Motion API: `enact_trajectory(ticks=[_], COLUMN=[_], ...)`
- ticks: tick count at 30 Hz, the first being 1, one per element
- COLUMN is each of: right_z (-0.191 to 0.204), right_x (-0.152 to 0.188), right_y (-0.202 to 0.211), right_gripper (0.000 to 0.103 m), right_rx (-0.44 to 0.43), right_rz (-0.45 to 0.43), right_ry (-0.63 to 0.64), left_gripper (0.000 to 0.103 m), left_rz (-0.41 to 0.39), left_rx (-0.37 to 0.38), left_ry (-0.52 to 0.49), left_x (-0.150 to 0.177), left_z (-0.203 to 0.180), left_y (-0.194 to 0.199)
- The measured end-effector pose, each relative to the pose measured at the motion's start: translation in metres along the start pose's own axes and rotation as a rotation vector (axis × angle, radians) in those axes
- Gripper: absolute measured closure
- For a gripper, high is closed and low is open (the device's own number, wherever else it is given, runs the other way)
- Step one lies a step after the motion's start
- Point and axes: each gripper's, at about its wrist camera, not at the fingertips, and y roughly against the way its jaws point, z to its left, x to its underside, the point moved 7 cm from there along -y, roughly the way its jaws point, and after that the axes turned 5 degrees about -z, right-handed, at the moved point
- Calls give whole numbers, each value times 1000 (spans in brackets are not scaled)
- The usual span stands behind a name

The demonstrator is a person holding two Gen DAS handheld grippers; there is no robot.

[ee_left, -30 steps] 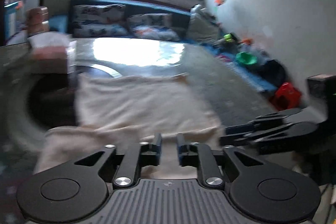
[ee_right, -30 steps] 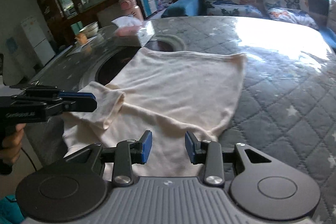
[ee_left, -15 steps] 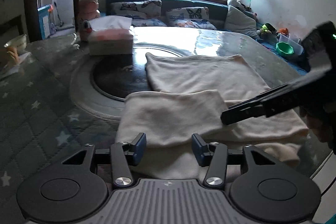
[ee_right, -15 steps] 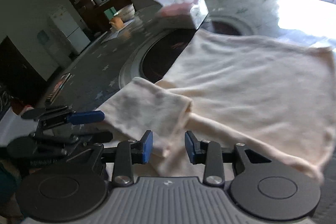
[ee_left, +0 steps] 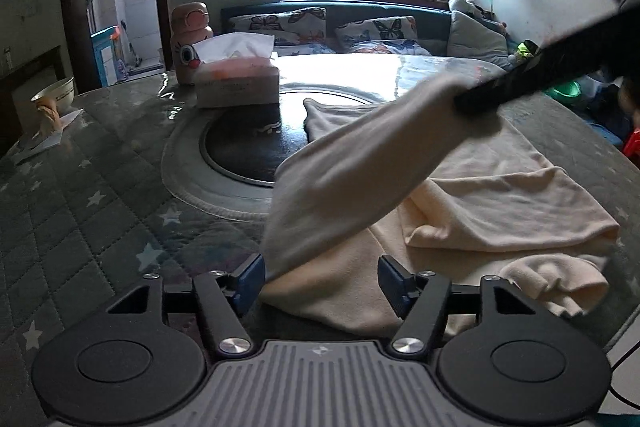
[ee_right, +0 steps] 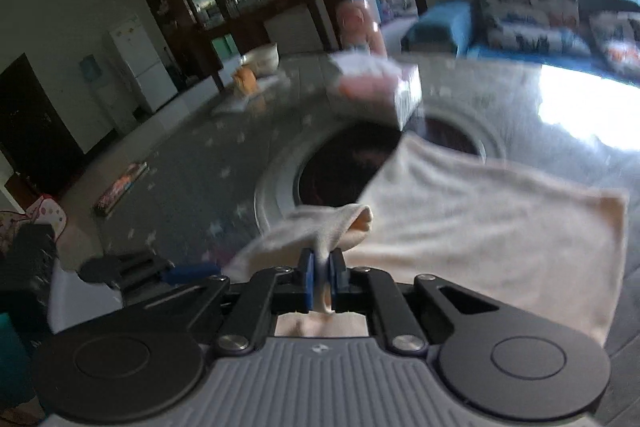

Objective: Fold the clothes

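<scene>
A cream shirt point(ee_left: 500, 195) lies spread on the quilted table point(ee_left: 80, 211); it also shows in the right wrist view point(ee_right: 492, 227). My right gripper point(ee_right: 322, 277) is shut on the shirt's sleeve point(ee_right: 320, 231) and lifts it; in the left wrist view the right gripper point(ee_left: 532, 83) is a dark bar at upper right with the sleeve point(ee_left: 360, 183) stretched from it. My left gripper point(ee_left: 322, 281) is open and empty, its fingers either side of the shirt's near edge.
A tissue box point(ee_left: 236, 83) and a pink bottle point(ee_left: 190, 39) stand behind a round dark plate point(ee_left: 248, 147) set in the table. A bowl point(ee_left: 54, 95) sits at far left. A sofa with cushions point(ee_left: 360, 31) is beyond the table.
My right gripper has shut on the sleeve and raised it across the shirt. My left gripper has opened wider and stays at the shirt's near edge.
</scene>
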Motion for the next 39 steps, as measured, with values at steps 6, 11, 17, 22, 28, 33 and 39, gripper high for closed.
enact_trajectory(ticks=[6, 11, 17, 22, 28, 33, 39], right_z=[5, -4, -34, -62, -80, -83, -78], right_x=[-26, -24, 7, 52, 111, 107, 94], right_y=[38, 68, 97, 96, 79, 91, 81], right_gripper=[97, 97, 97, 97, 88, 88, 88], right_rx=[36, 85, 182, 231, 248, 274, 259], right_rz=[-87, -122, -109, -57, 74, 40, 14], right_ry=[40, 46, -24, -125, -172, -148, -86], left_gripper=[38, 42, 62, 70, 67, 64, 52], left_rz=[7, 27, 31, 34, 44, 59, 72], left_rx=[-7, 0, 20, 25, 15, 8, 14], left_ry=[-16, -39, -76, -100, -126, -135, -139], left_x=[2, 8, 9, 9, 9, 9, 9], left_z=[-3, -9, -16, -20, -19, -13, -2], left_y=[-5, -10, -11, -12, -11, -7, 3])
